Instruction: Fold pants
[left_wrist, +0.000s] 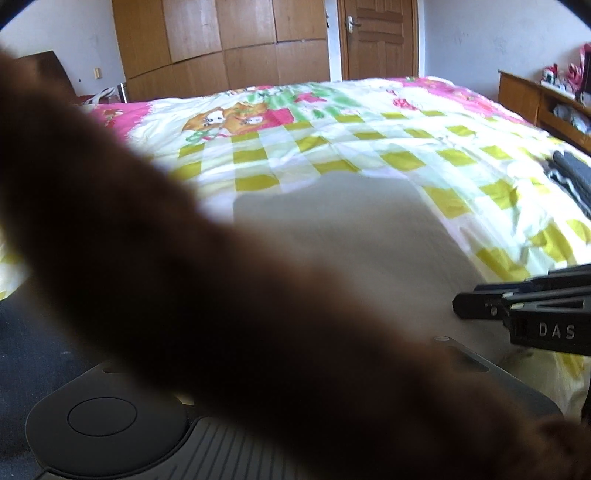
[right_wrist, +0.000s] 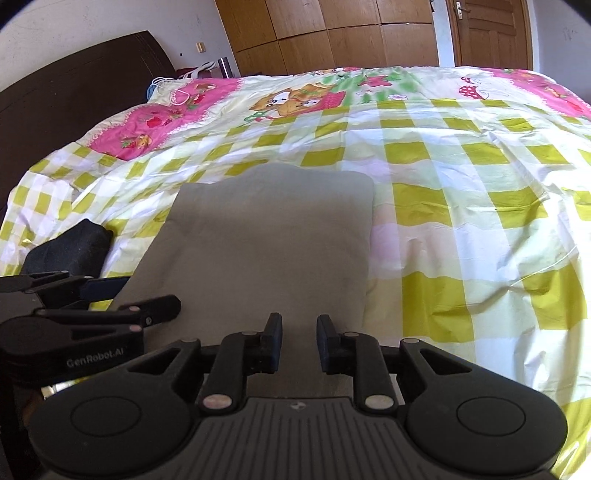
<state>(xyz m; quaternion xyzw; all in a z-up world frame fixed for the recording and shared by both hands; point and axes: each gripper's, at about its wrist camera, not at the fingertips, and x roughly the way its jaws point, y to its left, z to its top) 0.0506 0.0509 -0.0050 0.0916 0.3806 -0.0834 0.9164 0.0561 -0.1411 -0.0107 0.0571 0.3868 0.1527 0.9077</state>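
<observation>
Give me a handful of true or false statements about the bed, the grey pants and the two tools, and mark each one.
1. The grey pants lie on a checked bedspread. True.
2. The right tool is clamped shut on the pants. False: its fingers stand apart with nothing between them.
3. A blurred brown shape blocks much of the left wrist view. True.
4. The bedspread is plain blue. False: it is yellow-green and white checks with pink borders.
5. The left tool shows at the right tool's left side, at the pants' edge. True.
</observation>
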